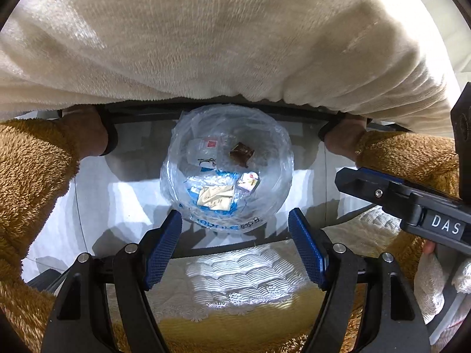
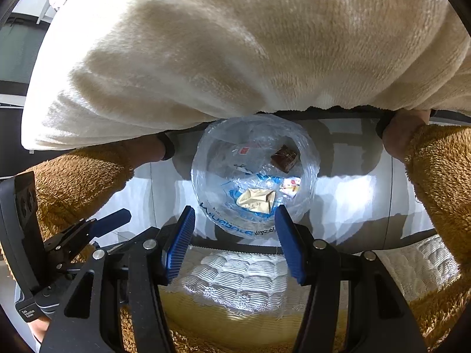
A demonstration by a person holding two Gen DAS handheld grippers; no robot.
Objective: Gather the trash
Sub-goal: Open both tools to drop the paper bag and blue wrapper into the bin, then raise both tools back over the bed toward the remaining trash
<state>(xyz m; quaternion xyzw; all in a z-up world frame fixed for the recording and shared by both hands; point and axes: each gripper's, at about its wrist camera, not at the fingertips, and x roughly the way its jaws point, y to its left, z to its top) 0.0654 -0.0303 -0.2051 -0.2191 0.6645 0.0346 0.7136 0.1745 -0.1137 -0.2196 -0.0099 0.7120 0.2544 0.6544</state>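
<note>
Clear plastic bag (image 1: 226,164), mouth held open and round, sits on the pale floor (image 1: 126,200) directly below both of your claws, just beyond the edge of a white patterned mat (image 1: 244,276). Contents seen through the opening: a crumpled beige paper wrapper (image 1: 215,197) at the near side, a small white-and-red packet (image 1: 248,181) to its right, a dark brown wrapper (image 1: 241,153) toward the far right, and a clear plastic piece with a red square label (image 1: 203,150) at the far left. Blue printing runs around the bag's near wall. A cream fleece garment (image 1: 220,35) fills the far half of both views; fuzzy brown fleece sleeves (image 1: 32,158) flank the bag left and right. You have both claws pointed steeply down at the bag. Left claw (image 1: 235,235): blue pads well apart, nothing between them, tips just short of the bag's near rim. Right claw (image 2: 235,226): pads set narrower yet clearly parted, also empty, tips close over the bag's near rim in the right wrist view; whether they touch the plastic cannot be told. Right claw's body shows at the right edge of the left wrist view; left claw's body shows at the lower left of the right wrist view.
</note>
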